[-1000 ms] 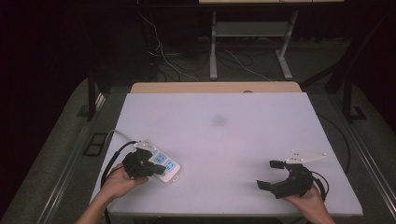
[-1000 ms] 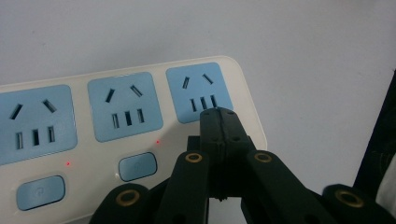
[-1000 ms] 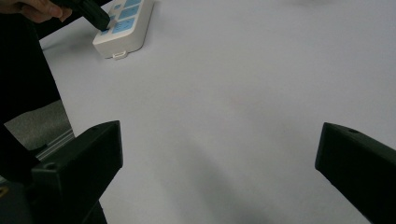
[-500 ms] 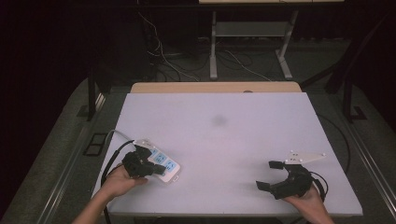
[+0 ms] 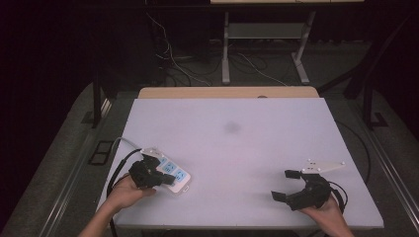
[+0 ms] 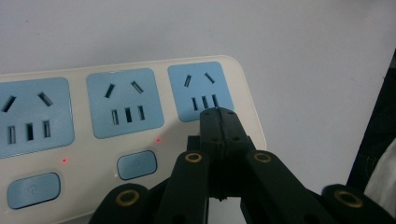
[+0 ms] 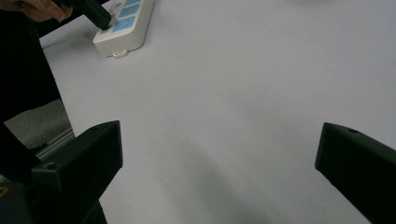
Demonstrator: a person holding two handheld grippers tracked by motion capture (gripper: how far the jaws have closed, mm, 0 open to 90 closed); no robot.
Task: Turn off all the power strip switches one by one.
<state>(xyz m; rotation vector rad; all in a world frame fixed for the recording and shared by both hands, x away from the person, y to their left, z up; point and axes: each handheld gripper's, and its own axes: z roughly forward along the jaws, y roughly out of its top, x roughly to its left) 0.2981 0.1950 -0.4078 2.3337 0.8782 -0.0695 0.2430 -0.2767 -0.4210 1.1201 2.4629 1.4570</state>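
Our left gripper (image 6: 218,112) has its black jaws pressed together with nothing between them, the tips over the end blue socket of the cream plastic power strip (image 6: 130,93), which lies flat near the left front edge of the white table (image 5: 247,143). We see our right gripper (image 5: 286,185) spread wide and empty over bare tabletop at the front right, well apart from the strip.

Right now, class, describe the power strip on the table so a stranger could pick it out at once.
Start at the pale lavender-white table and go to its near left corner, by the person's left hand. There lies the cream plastic power strip with light-blue socket panels, blue buttons and small red lights, under the shut black left gripper; nothing else on the table is cream and blue.
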